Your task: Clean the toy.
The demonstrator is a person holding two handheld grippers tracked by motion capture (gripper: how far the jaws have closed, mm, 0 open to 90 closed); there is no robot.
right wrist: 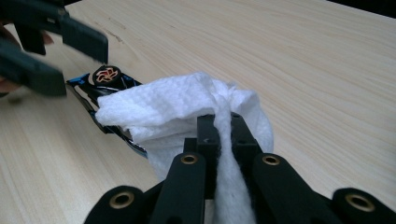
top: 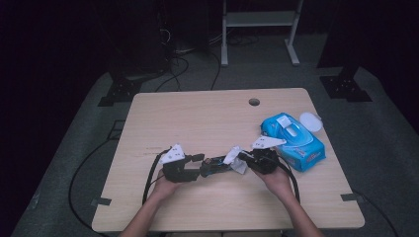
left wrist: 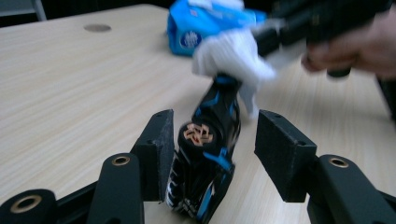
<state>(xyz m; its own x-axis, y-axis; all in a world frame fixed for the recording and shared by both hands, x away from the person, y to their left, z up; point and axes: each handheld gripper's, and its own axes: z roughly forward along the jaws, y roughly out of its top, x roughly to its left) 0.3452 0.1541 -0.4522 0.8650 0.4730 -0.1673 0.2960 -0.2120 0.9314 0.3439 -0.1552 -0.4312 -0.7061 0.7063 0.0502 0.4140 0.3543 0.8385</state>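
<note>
A black and blue gadget (top: 215,166) with an orange emblem on its end lies on the wooden table (top: 197,118) between my two grippers. My left gripper (top: 197,166) is open, its jaws on either side of the gadget's (left wrist: 210,135) near end; the left pad (left wrist: 161,149) is against it, the right pad (left wrist: 280,154) stands apart. My right gripper (right wrist: 223,133) is shut on a white wipe (right wrist: 177,107), which drapes over the gadget's (right wrist: 106,74) other end. The wipe (left wrist: 233,56) also appears in the left gripper view.
A blue pack of wet wipes (top: 294,140) lies just right of the right hand, with a small white round lid (top: 311,120) behind it. A cable hole (top: 254,102) sits in the far part of the table. The far and left areas are bare wood.
</note>
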